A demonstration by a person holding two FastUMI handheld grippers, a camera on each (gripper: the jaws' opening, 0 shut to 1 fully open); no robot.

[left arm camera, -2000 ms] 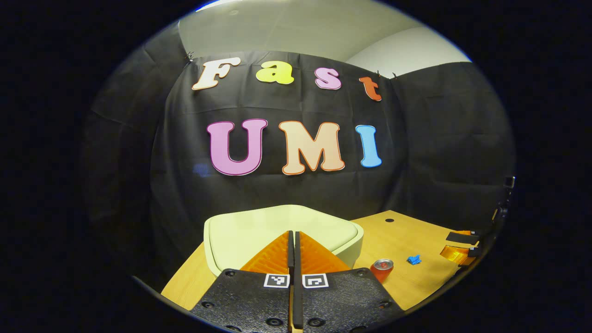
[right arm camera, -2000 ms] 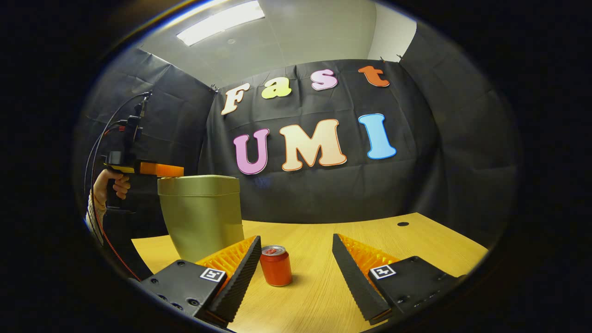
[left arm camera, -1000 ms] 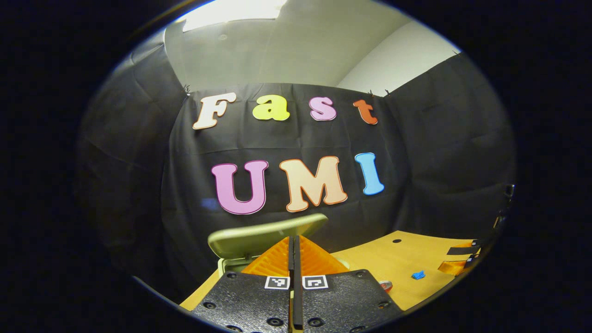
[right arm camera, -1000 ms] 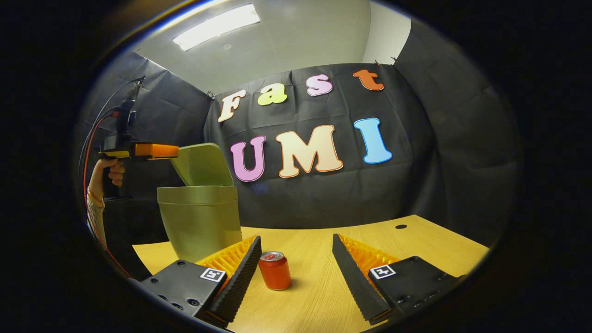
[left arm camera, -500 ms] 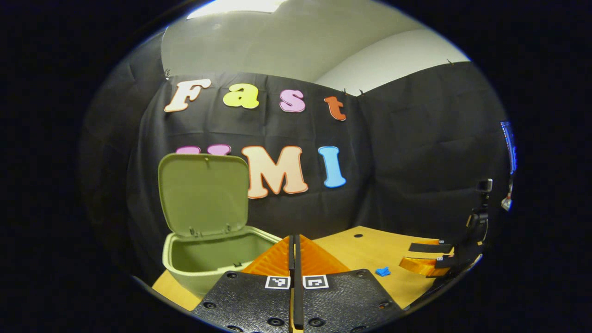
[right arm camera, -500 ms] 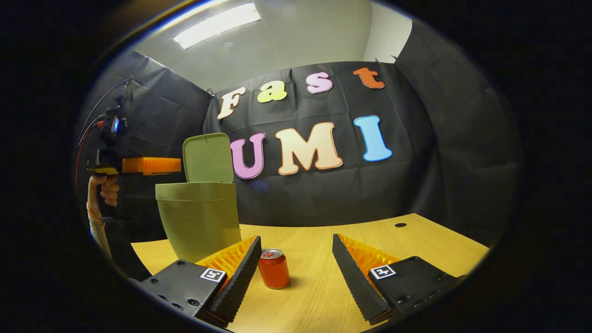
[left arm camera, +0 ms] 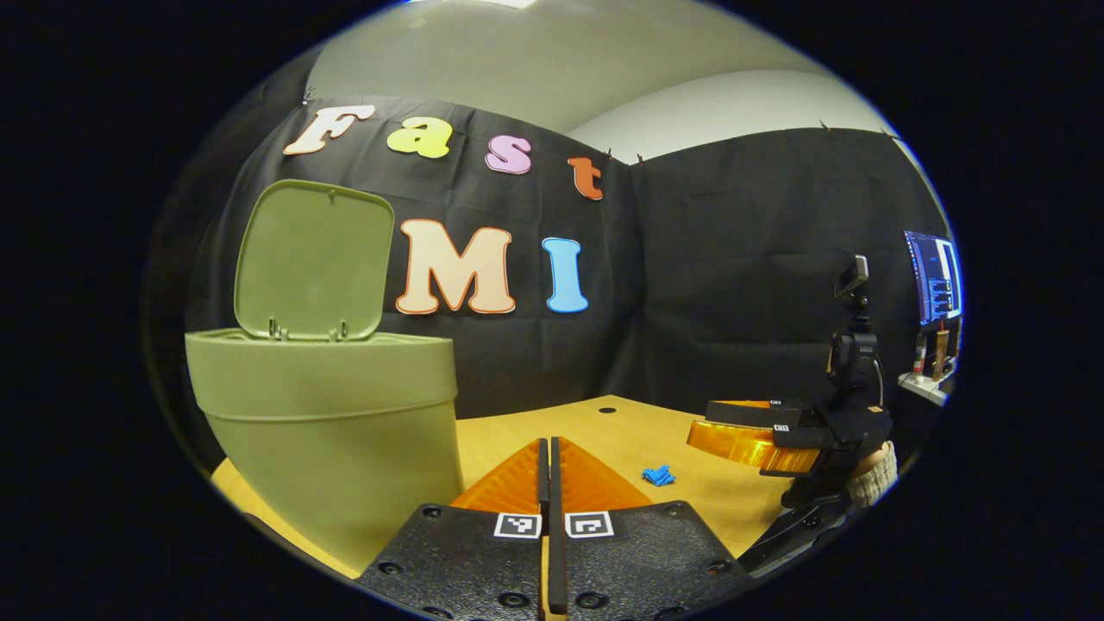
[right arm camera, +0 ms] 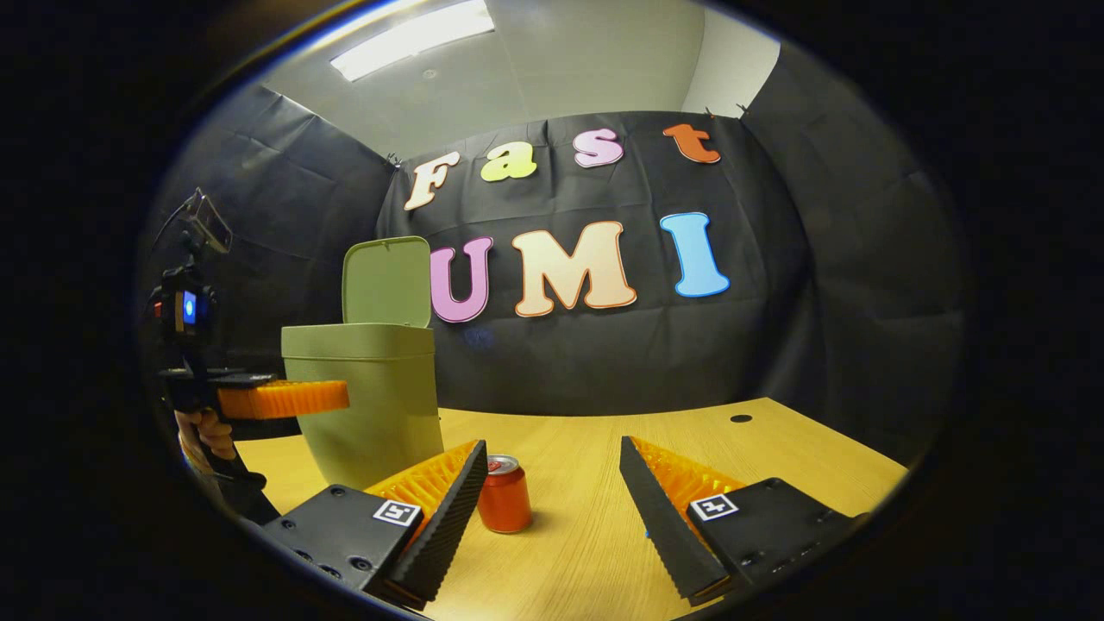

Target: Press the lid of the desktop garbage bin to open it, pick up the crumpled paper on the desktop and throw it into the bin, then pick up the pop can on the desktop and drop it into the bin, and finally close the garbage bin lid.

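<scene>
The green bin (left arm camera: 328,431) stands on the wooden table (left arm camera: 604,427) at the left of the left gripper view, its lid (left arm camera: 315,259) upright and open. My left gripper (left arm camera: 548,444) is shut with nothing in it, low beside the bin. The blue crumpled paper (left arm camera: 658,474) lies just beyond it to the right. In the right gripper view, the red pop can (right arm camera: 504,504) stands on the table by the left finger of my open right gripper (right arm camera: 552,448). The bin (right arm camera: 371,405) with its raised lid (right arm camera: 386,283) stands behind it.
A hand (right arm camera: 207,431) holds the left gripper (right arm camera: 341,397) in front of the bin's left side. The right gripper (left arm camera: 700,424) hovers over the table's right part, past the paper. A cable hole (right arm camera: 741,418) marks the table's far side. A monitor (left arm camera: 936,276) glows at far right.
The bin lid has swung from shut to fully upright. My left gripper has come down from the lid to beside the bin and turned right. The right gripper has barely moved.
</scene>
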